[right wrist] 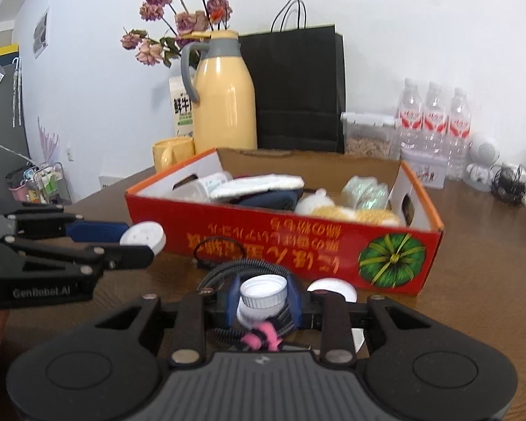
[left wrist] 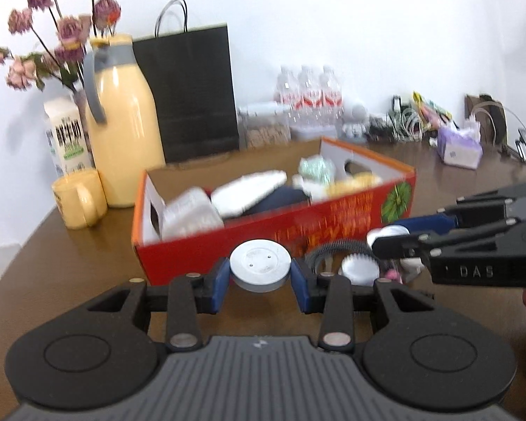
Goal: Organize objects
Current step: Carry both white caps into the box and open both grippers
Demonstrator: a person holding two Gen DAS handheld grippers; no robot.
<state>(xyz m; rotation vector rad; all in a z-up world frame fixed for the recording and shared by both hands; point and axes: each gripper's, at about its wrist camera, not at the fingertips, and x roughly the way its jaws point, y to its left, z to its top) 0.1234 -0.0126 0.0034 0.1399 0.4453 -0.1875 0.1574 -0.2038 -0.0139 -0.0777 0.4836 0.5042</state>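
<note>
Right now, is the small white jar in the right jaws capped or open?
Open. The small white jar shows a bare threaded rim with no cap, while the left gripper holds a round white lid apart from it.

Open tabletop is left right of the red box; passage behind is blocked by the thermos and black bag.
</note>
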